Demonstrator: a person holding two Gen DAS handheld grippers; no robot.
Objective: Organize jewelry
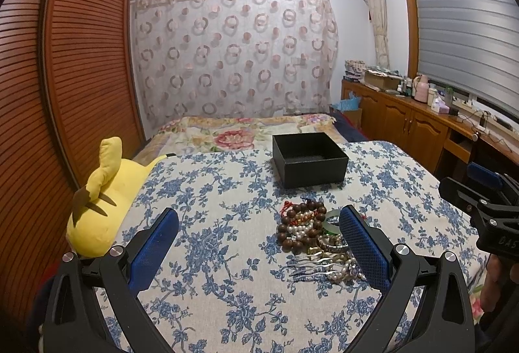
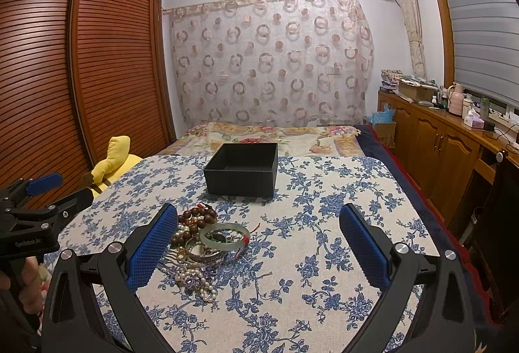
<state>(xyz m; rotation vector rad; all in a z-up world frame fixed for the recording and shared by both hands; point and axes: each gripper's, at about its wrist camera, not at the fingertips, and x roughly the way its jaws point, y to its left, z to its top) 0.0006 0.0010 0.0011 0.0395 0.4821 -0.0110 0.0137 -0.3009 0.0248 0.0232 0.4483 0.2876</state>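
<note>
A pile of jewelry (image 1: 311, 233) lies on the blue-flowered cloth: brown wooden beads (image 1: 303, 213), pearl strands, metal bangles and a hair comb. A pale green jade bangle (image 2: 223, 235) rests on top of the jewelry pile (image 2: 201, 246). Behind it stands an open, empty black box (image 1: 309, 158) (image 2: 241, 170). My left gripper (image 1: 259, 223) is open above the cloth, its right finger beside the pile. My right gripper (image 2: 258, 220) is open too, its left finger next to the pile. Each gripper also shows at the edge of the other view, the right gripper (image 1: 480, 191) and the left gripper (image 2: 42, 187).
The table top (image 2: 324, 223) carries the floral cloth. A yellow plush toy (image 1: 103, 200) lies at its left edge. Beyond are a bed (image 1: 246, 129), a louvred wardrobe (image 1: 65, 61) on the left and a wooden sideboard (image 2: 434, 139) with bottles on the right.
</note>
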